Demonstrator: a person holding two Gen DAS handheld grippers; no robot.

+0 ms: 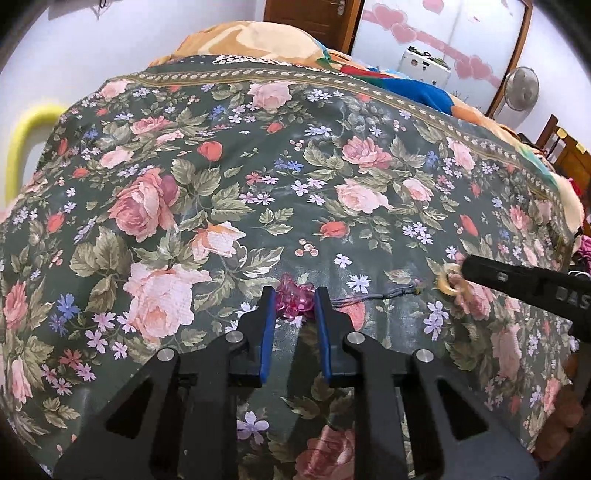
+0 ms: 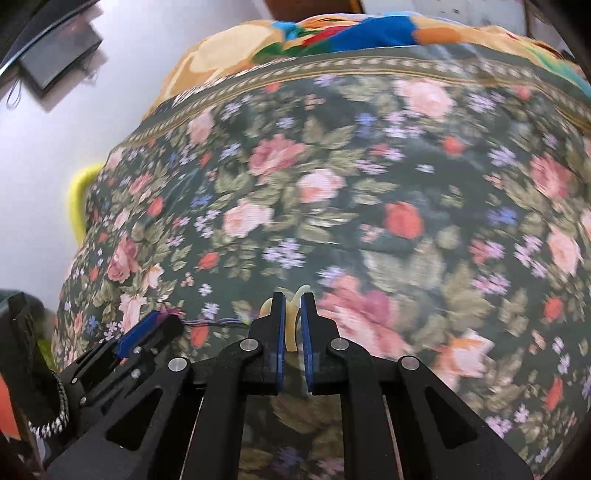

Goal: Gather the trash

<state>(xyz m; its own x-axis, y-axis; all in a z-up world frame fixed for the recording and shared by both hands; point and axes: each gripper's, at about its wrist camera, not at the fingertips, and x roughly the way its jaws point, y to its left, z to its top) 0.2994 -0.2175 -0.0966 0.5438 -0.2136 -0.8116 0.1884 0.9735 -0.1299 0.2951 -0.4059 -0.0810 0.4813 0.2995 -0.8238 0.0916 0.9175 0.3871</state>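
Note:
A crumpled pink wrapper (image 1: 295,301) lies on the floral bedspread (image 1: 258,184), between the fingertips of my left gripper (image 1: 294,297), whose jaws stand apart around it. A thin thread (image 1: 373,295) runs from it toward a pale yellow ring (image 1: 448,282). My right gripper (image 1: 461,271) reaches that ring from the right. In the right wrist view the right gripper (image 2: 292,301) has its jaws nearly closed on the yellow ring (image 2: 293,325). The left gripper's finger (image 2: 144,334) shows at the lower left by the pink wrapper (image 2: 170,313).
The bedspread (image 2: 369,203) covers a bed with an orange and blue blanket (image 1: 406,81) at its far end. A yellow tube (image 1: 22,147) sits at the left edge. A wooden door (image 1: 314,14), a fan (image 1: 521,88) and a wooden chair (image 1: 565,147) stand behind.

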